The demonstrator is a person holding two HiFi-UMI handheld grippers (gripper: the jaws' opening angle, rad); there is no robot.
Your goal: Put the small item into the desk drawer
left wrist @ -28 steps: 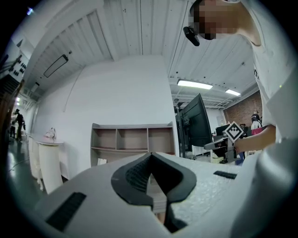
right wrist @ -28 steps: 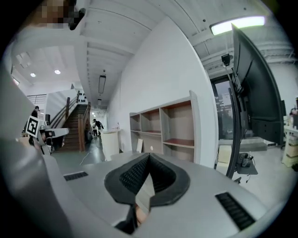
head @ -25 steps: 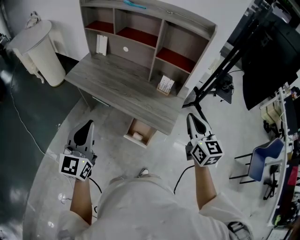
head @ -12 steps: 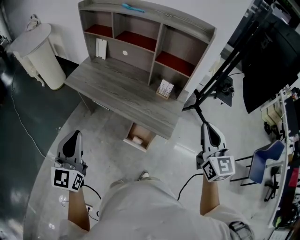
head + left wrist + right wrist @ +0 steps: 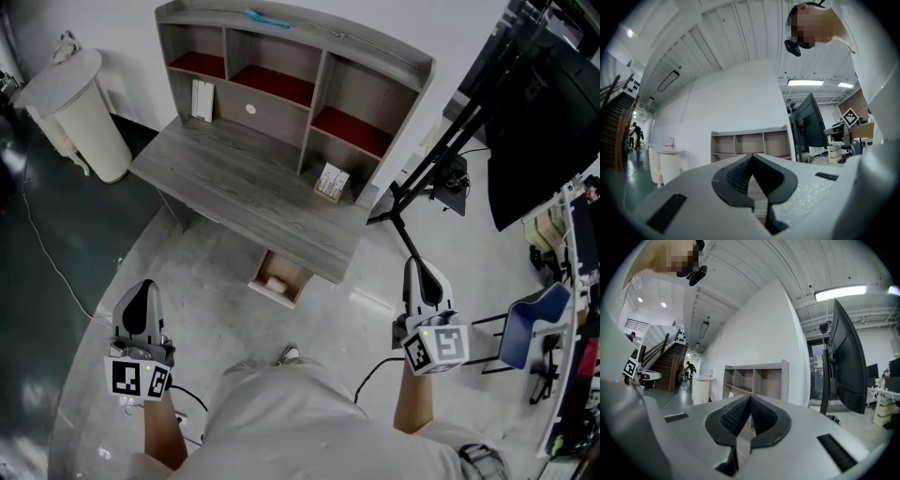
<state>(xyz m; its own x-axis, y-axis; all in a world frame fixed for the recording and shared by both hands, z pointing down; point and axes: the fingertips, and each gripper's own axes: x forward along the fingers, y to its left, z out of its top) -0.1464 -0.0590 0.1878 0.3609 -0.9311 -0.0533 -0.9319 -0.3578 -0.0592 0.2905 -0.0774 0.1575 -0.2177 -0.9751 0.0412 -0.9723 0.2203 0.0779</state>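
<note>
A pale, speckled floor is bounded by a white wall. A white bin is set at the head view's left, with a large black screen and a blue chair at its right. A staircase and a lit ceiling strip light are seen beyond.

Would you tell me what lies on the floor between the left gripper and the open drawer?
Nothing: bare floor separates the left gripper from the drawer, per the head view.

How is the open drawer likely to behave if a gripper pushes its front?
The drawer juts out from under the desk, so it probably slides straight in. The white item lies loose inside and may shift. The drawer looks small and shallow, so likely light.
</note>
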